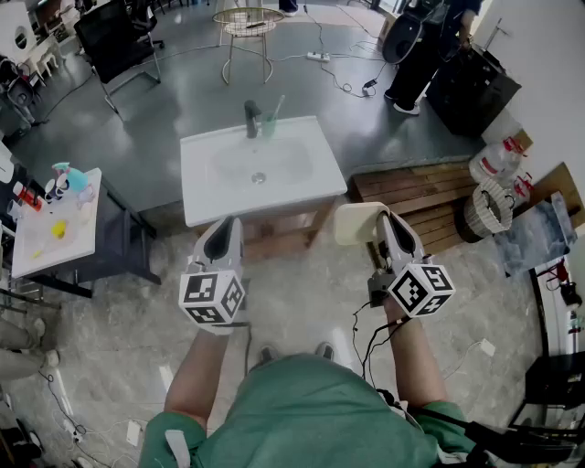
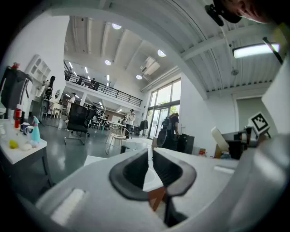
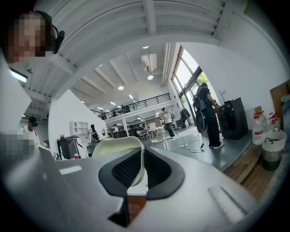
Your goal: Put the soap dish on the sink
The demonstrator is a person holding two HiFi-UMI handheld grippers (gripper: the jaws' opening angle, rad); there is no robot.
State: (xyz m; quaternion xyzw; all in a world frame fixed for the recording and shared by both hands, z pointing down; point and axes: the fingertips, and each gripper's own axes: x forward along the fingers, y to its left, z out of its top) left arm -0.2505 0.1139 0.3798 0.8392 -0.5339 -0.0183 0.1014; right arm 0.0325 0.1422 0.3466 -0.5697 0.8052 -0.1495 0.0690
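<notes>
The person stands on a pale tiled floor (image 1: 119, 338) facing a white sink (image 1: 203, 196), with one claw held out in each hand. The right claw (image 1: 382, 222) is clenched on the soap dish (image 1: 358, 222), a cream-coloured, rounded piece held in the air to the right of the sink's near right corner and apart from it. In the right gripper view the dish (image 3: 115, 147) rises to the left of the claw (image 3: 140, 158), with its edge pinched between the two dark ribbed pads (image 3: 158, 170). The left claw (image 1: 224, 230) hovers before the sink's front edge. In the left gripper view its jaws (image 2: 150, 158) are drawn together with only a thin slit between them and nothing in it. At the back of the sink stands a dark faucet (image 1: 251, 117), and just to its right a clear cup (image 1: 270, 126) holds a toothbrush. The drain (image 1: 259, 177) sits in the middle of the basin. To the right of the sink lies a wooden pallet (image 1: 416, 187), and past it are a woven basket (image 1: 484, 212) and large water bottles (image 1: 498, 163). To the left, well apart from the sink, a small white counter (image 1: 41, 249) carries a few small colourful items. Farther back are a wire-frame chair (image 1: 247, 23) and, at upper right, another person (image 1: 422, 50) standing by dark equipment.
</notes>
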